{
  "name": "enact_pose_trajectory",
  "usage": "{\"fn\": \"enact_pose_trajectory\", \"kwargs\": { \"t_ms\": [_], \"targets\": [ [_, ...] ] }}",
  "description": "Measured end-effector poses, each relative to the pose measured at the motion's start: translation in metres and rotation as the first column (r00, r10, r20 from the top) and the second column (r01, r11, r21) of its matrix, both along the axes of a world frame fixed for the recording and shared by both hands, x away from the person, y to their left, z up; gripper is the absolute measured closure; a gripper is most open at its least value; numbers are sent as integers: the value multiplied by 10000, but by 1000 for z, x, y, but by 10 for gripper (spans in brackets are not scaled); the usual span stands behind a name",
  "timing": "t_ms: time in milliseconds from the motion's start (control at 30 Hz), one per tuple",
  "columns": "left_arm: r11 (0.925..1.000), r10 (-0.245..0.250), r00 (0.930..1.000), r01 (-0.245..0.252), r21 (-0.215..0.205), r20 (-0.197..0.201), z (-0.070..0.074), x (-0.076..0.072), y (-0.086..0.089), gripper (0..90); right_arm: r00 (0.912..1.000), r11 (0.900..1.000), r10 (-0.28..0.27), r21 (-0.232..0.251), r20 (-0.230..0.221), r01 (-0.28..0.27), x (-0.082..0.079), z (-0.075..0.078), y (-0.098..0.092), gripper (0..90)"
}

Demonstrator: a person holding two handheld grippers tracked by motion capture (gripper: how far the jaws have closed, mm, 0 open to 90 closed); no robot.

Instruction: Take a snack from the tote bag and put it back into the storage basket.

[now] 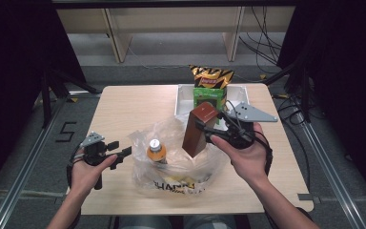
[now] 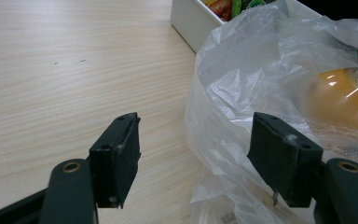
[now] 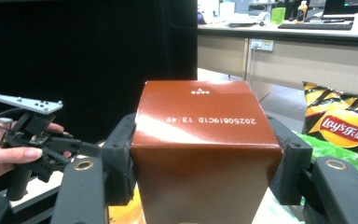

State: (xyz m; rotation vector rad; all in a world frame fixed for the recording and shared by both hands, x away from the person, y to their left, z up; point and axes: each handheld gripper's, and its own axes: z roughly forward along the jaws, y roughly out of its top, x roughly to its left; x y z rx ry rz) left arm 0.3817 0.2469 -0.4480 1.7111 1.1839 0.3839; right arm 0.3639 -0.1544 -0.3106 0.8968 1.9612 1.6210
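Centre of high view: brown carton [image 1: 198,129] tilted above clear plastic bag [image 1: 181,167], right gripper [image 1: 208,130] clamped on its sides. Orange bottle [image 1: 156,150] inside bag. White bin [image 1: 187,99] behind, chips bag [image 1: 211,76] in it. Lower left: left gripper [image 1: 122,155] spread wide, empty, beside bag.

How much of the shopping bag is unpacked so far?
Looks partly done: the chip bag and a green pack already stand in the white bin. The right gripper holds the brown carton above the plastic bag. The orange bottle is in the bag; the left gripper is open beside it.
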Motion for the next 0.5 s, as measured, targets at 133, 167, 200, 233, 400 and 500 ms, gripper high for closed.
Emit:
{"fn": "enact_pose_trajectory", "kwargs": {
  "t_ms": [133, 167, 200, 233, 400, 500],
  "targets": [
    [10000, 31, 10000, -31, -46, -42, 0, 0, 0, 329, 9999, 10000, -21, 75, 104, 20, 3, 5, -1, 391],
    [10000, -3, 10000, 3, 2, -3, 0, 0, 0, 328, 10000, 9999, -82, 136, 24, 81, 3, 6, 0, 391],
    [10000, -4, 10000, 4, 1, -2, 0, 0, 0, 328, 9999, 9998, -79, 169, -76, 80, 3, 8, 0, 392],
    [10000, -7, 10000, 7, 4, -2, 0, 0, 0, 329, 9999, 9998, -115, 168, -52, 116, 4, 8, -1, 392],
    [10000, -4, 10000, 4, -4, -11, 0, 0, -1, 328, 9997, 9991, -261, 335, 11, 261, 6, 13, 0, 392],
    [10000, -36, 10000, 36, 7, -5, 0, 0, -1, 328, 9998, 9992, -172, 367, 66, 169, 8, 15, 0, 391]
  ]
}}
